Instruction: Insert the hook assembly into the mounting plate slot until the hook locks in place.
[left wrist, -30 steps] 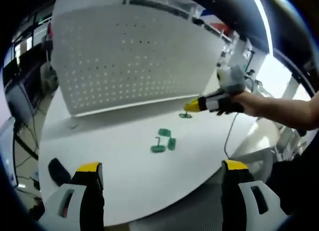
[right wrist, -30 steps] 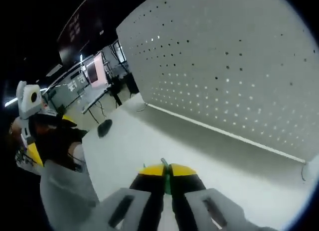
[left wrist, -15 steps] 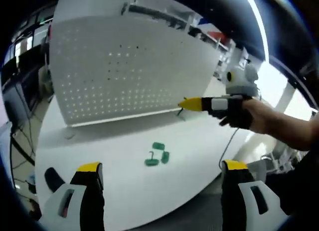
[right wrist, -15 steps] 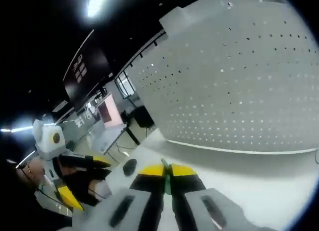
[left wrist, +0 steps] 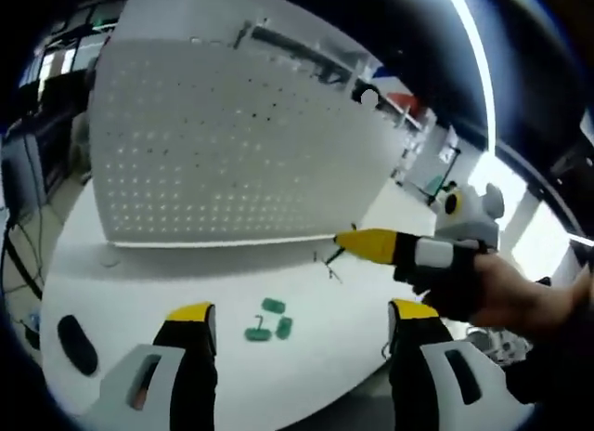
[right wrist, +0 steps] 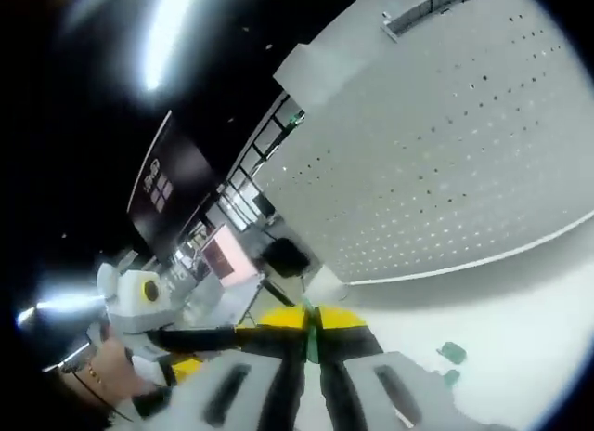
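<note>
1 thin green hook [right wrist: 310,331] sits pinched in your right claw [right wrist: 311,321]; it looks light and stiff, so grip its base. Your left claw [left wrist: 299,318] is wide.

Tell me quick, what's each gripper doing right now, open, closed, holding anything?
Left gripper: open, holding nothing.
Right gripper: closed on a green hook, raised above the table.
</note>
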